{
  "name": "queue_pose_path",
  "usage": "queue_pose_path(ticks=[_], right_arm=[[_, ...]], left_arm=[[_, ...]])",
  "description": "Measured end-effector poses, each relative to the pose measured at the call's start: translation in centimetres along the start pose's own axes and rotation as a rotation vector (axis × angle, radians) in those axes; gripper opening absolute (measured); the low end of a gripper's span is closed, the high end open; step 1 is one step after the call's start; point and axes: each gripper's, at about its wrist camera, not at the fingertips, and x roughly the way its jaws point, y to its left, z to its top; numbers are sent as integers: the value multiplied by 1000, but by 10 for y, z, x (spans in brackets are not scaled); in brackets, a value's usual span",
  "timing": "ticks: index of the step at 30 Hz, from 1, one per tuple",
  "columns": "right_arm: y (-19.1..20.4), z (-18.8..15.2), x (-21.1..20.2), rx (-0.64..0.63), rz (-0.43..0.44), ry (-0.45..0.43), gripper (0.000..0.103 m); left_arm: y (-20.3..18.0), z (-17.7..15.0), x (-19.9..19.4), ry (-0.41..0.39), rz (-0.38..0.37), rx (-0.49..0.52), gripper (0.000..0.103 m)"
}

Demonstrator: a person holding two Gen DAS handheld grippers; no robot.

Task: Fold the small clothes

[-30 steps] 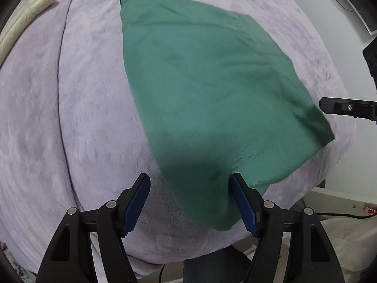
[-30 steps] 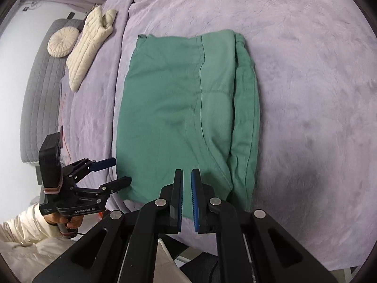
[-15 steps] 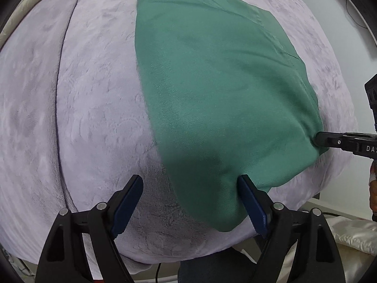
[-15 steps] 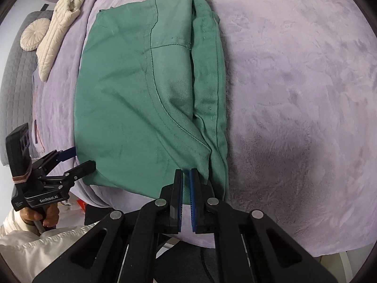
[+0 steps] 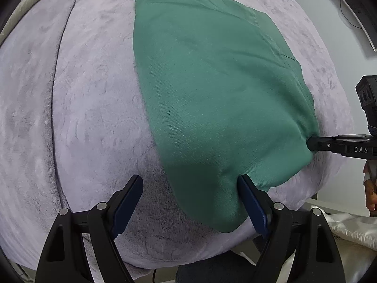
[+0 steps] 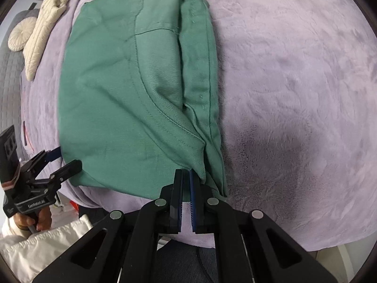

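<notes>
Green garment (image 6: 122, 108) lies flat on the lilac plush cover (image 6: 294, 82), folded, its near edge at the cover's front. Right gripper (image 6: 186, 176) is pressed together, pinching the garment's near corner. Left gripper (image 5: 190, 195) is spread wide, straddling the other near corner. Cream quilted cushions (image 6: 40, 33) lie well apart, far left.

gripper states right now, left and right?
Left gripper: open, jaws wide, straddling the near corner of the green cotton garment.
Right gripper: shut on the garment's near edge at the waistband corner.
</notes>
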Motion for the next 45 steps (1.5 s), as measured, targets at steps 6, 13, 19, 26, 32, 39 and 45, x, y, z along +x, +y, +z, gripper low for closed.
queue_pose_path(ticks=[6, 13, 19, 26, 32, 39, 45], right_arm=[[2, -3, 12, 73, -49, -31, 6], [8, -13, 17, 113, -73, -74, 6], [6, -13, 19, 78, -71, -63, 6], [8, -29, -11, 4, 5, -124, 6], [9, -36, -45, -45, 23, -171, 6], [19, -30, -71, -58, 35, -222, 7], [31, -25, -86, -65, 18, -252, 7]], left_arm=[[2, 0, 4, -17, 20, 20, 92], [1, -4, -1, -30, 30, -10, 92], [-5, -7, -16, -63, 101, -25, 92], [-8, -13, -19, -51, 136, -92, 92], [-18, -13, -38, -95, 159, -128, 92], [-22, -7, -61, -133, 197, -126, 92], [-25, 1, -81, -163, 223, -132, 92]])
